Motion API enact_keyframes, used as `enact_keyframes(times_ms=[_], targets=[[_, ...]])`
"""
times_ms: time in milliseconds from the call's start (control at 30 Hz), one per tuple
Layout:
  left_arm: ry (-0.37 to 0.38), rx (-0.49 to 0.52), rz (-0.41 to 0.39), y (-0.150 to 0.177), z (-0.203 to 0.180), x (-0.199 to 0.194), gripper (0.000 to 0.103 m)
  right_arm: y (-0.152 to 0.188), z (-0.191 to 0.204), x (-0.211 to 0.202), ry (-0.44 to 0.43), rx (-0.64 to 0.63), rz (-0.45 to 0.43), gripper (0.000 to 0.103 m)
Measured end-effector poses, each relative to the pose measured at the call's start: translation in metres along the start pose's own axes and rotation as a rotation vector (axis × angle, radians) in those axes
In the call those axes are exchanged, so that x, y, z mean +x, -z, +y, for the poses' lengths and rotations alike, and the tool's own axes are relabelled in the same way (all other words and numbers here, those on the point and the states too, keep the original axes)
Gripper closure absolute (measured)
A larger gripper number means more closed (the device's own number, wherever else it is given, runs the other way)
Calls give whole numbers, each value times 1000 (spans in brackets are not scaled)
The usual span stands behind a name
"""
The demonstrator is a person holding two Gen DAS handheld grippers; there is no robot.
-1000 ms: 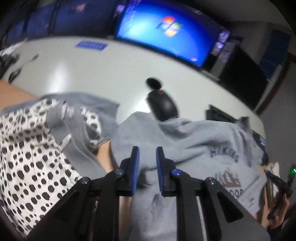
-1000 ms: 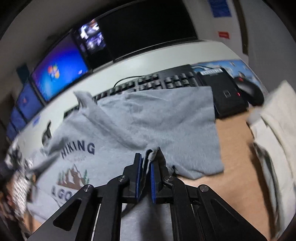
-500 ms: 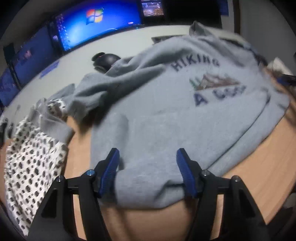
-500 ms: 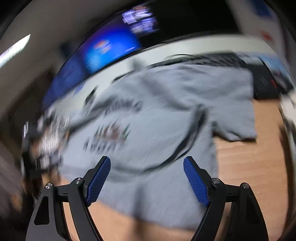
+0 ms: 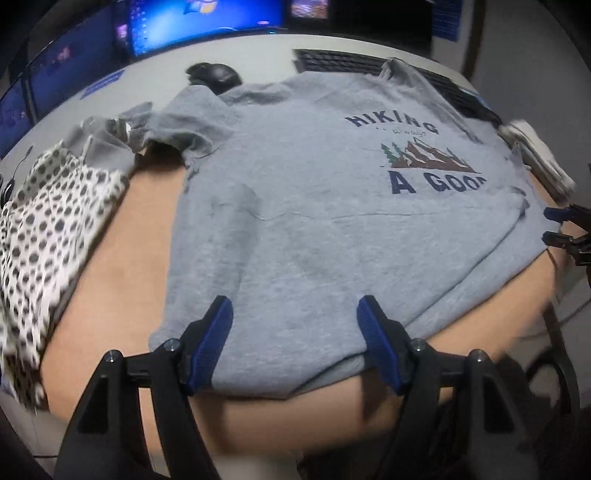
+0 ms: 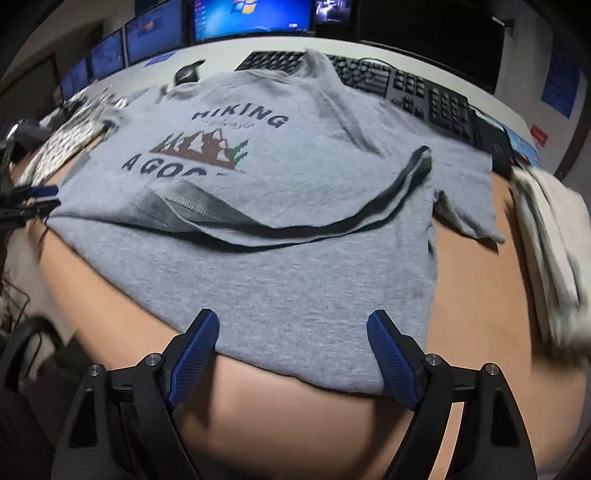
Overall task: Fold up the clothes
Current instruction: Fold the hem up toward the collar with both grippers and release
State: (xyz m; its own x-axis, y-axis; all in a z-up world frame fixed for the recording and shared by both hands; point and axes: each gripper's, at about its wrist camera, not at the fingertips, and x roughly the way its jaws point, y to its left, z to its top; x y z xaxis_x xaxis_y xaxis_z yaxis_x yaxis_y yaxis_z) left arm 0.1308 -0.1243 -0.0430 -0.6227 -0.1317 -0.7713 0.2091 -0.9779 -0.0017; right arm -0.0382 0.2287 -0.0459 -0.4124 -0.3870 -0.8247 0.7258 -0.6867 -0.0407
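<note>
The grey T-shirt lies spread on the brown wooden table, its front up, with the print "HIKING" and a mountain drawing facing the ceiling. In the right wrist view one part of the shirt is folded over itself, so a dark hem edge runs across the cloth, and one short sleeve sticks out to the side on the wood.

The left gripper hangs over the near edge of the shirt — its blue pads stand wide apart and are opening further, with cloth below them but nothing pressed between them. The right gripper is the same: its jaws are released and opening, above the shirt's near edge, not pinching it.

Around the shirt, a white garment with black dots lies just beside it on one side, and a folded pale cloth on the other side. Behind, a black keyboard is partly covered by the shirt — a black mouse sits near the collar side, and lit monitors stand at the back.
</note>
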Motion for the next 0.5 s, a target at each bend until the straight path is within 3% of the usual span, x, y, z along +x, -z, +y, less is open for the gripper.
enact_keyframes(times_ms=[100, 167, 200, 300, 367, 400, 433, 500], targets=[[-102, 59, -89, 1, -3, -29, 31, 28, 6, -15, 8, -20, 1, 14], [-138, 76, -153, -10, 2, -43, 19, 36, 11, -14, 46, -37, -5, 13], [-100, 87, -149, -17, 5, -42, 7, 37, 11, -14, 49, -30, -9, 10], [39, 112, -59, -37, 12, -19, 4, 31, 11, -11, 40, -3, -13, 6], [49, 137, -10, -45, 11, 1, 8, 28, 13, -11, 42, -22, -17, 6], [48, 154, 19, -46, 10, 11, 17, 26, 14, -13, 39, -24, -20, 6], [49, 165, 44, -48, 10, 20, 39, 26, 15, -14, 34, -25, -23, 6], [58, 163, 83, -52, 11, 35, 51, 29, 17, -17, 28, -33, -27, 6]])
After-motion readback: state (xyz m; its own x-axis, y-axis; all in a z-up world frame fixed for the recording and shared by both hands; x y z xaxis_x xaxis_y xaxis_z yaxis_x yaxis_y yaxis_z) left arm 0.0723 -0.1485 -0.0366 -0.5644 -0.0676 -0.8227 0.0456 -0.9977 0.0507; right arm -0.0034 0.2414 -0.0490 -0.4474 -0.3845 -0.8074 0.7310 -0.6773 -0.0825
